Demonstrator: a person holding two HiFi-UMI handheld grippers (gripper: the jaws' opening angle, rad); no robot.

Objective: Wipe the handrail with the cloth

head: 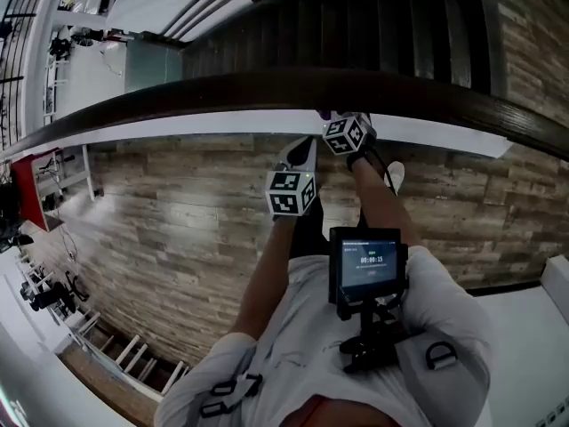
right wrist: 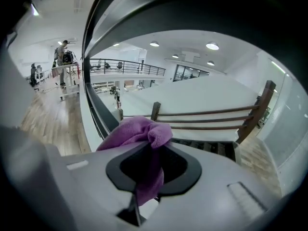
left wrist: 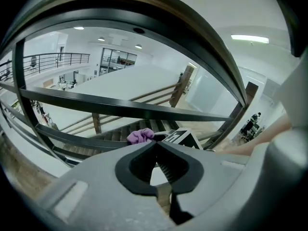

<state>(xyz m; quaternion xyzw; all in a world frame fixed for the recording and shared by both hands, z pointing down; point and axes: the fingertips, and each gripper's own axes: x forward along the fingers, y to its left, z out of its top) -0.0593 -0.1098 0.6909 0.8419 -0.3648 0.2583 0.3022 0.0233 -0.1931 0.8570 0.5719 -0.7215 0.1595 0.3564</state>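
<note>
My right gripper is clenched on the purple cloth. In the right gripper view the cloth bunches over the jaw tips and a strip of it hangs down through the gap between them. In the head view only a small purple bit of it shows, right at the near edge of the dark wooden handrail, a little right of the middle of the stretch I can see. My right arm reaches straight out to that edge, and the gripper's marker cube sits just below the rail.

My left gripper has its jaws closed together with nothing between them. It hangs just short of the handrail's near edge, close beside the right one and a little to its left. From the left gripper view I see the cloth and the right gripper's cube just past my left jaw tips, with the dark metal bars of the railing running across behind them.

Below the rail lie a wood-plank floor and the dark stairs. A small screen is mounted on my chest.
</note>
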